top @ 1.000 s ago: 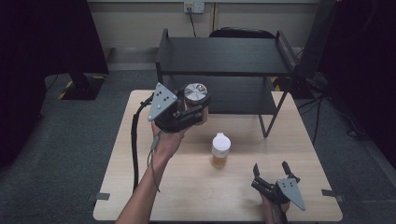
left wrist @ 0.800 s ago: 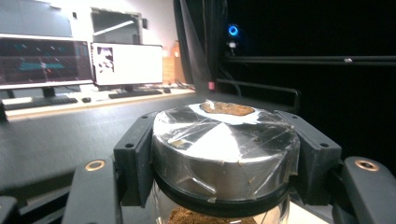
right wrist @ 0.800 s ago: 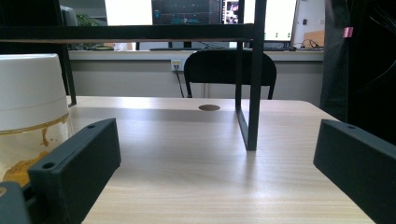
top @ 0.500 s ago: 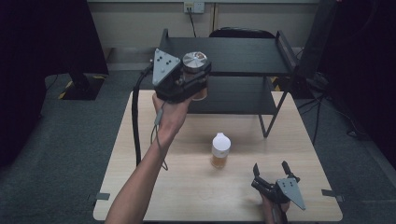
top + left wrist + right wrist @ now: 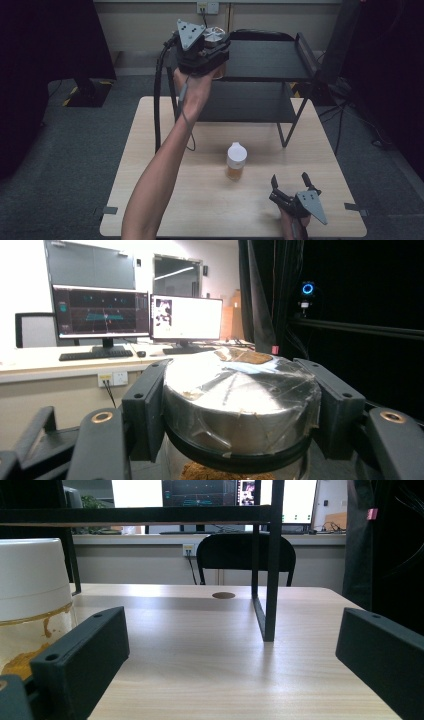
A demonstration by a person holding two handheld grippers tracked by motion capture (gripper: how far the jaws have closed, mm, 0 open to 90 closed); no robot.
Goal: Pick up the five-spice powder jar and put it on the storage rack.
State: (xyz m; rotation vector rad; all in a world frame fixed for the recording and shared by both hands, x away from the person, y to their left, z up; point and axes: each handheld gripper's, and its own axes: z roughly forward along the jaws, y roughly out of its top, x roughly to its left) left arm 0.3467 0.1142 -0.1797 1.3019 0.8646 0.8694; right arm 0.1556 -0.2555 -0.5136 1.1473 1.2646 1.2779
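Note:
A jar with a shiny metal lid (image 5: 216, 34) (image 5: 240, 390) and brown contents is held up in the air, my left gripper (image 5: 212, 49) (image 5: 240, 405) shut on its sides just under the lid. It hangs at the left front corner of the black shelf's top tier (image 5: 270, 60). A second jar with a white lid (image 5: 236, 161) (image 5: 30, 605) and amber contents stands upright mid-table. Near the table's front right, my right gripper (image 5: 290, 181) (image 5: 230, 675) rests low and open, nothing between its jaws, the white-lidded jar just to its left.
The two-tier black shelf stands on the far half of the wooden table (image 5: 150, 165); its front right leg (image 5: 270, 580) rises ahead of the right gripper. A black chair (image 5: 245, 555) sits behind the table. The left gripper's cable (image 5: 158, 100) hangs down to the table.
The left hand has lifted the metal-lidded jar up and away from the table toward the shelf's top tier. The right gripper and the white-lidded jar have stayed put.

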